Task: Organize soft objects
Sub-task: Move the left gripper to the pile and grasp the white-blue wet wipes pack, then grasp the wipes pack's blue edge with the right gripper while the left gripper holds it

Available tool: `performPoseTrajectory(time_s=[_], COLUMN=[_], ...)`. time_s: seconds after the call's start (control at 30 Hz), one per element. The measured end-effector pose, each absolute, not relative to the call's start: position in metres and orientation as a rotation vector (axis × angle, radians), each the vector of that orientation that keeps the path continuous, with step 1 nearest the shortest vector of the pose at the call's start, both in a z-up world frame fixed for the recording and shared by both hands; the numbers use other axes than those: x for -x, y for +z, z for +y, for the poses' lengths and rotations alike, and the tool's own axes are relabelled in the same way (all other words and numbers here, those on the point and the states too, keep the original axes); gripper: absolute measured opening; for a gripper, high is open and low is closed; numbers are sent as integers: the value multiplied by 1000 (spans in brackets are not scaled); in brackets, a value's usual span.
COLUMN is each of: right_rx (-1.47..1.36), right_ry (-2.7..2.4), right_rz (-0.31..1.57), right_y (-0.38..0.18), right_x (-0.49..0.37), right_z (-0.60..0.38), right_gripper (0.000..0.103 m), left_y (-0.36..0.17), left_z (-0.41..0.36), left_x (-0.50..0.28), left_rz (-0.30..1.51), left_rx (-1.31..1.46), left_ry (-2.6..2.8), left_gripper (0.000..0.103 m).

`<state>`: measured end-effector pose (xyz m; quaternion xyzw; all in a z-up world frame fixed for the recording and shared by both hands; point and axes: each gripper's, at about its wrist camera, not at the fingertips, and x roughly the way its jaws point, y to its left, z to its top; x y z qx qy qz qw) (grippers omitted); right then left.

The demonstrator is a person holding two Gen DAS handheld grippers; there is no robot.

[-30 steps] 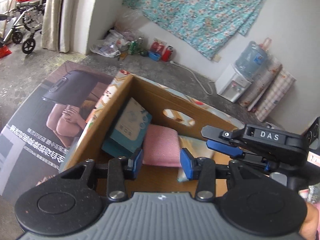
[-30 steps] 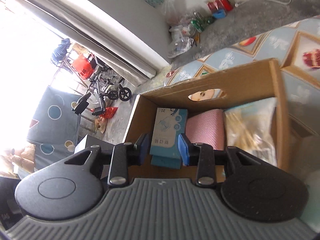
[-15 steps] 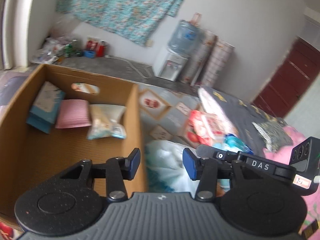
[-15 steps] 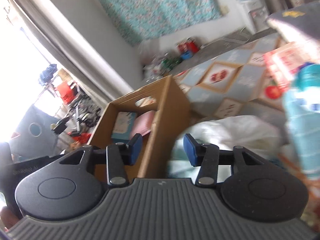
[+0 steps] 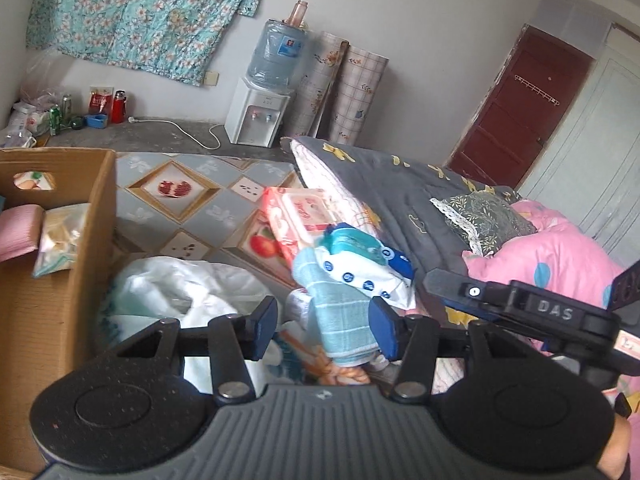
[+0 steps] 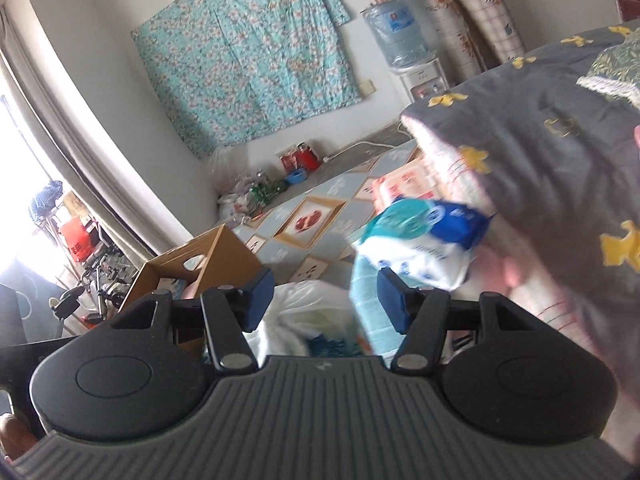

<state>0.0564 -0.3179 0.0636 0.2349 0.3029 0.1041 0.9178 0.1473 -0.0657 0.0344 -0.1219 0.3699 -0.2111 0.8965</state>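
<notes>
Soft pile: a rolled light-blue towel (image 5: 340,320) stands against a white-and-blue wipes pack (image 5: 360,260) and a red-and-pink wipes pack (image 5: 298,216), all heaped on the patterned mat (image 5: 180,200) beside the grey quilt (image 5: 400,200).
White bag: a crumpled white plastic bag (image 5: 176,288) lies between the pile and the box.
Cardboard box: the box (image 5: 92,216) sits left of the pile, holding a pink folded cloth (image 5: 18,232) and a clear packet (image 5: 60,236).
Left gripper (image 5: 323,326): jaws opening, nothing pinched; the towel shows between the pads but beyond them.
Right gripper (image 6: 326,300): jaws opening, empty, aimed at the same pile.
Background: water dispenser (image 5: 260,116) by the wall.
</notes>
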Motion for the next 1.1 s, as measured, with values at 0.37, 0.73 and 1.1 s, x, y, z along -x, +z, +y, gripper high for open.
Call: performPoseTrajectory(time_s=[0.37,0.73,1.1], right_rx=[-458,-471,-525], right_ry=[259,341,429], right_rz=[655,839,983], right_y=[59,8,-37], right_x=[-103,-234,-268], right_z=[-392,-405,-373], right_gripper=[74,74,75], left_y=[4,-35,-64], left_z=[-124,-145,-153], left_x=[-177,-230,-267], left_rz=[791,886,1006], left_rx=[297,424,533], left_ry=[-515,-576,-617], left_gripper=[52,41,48])
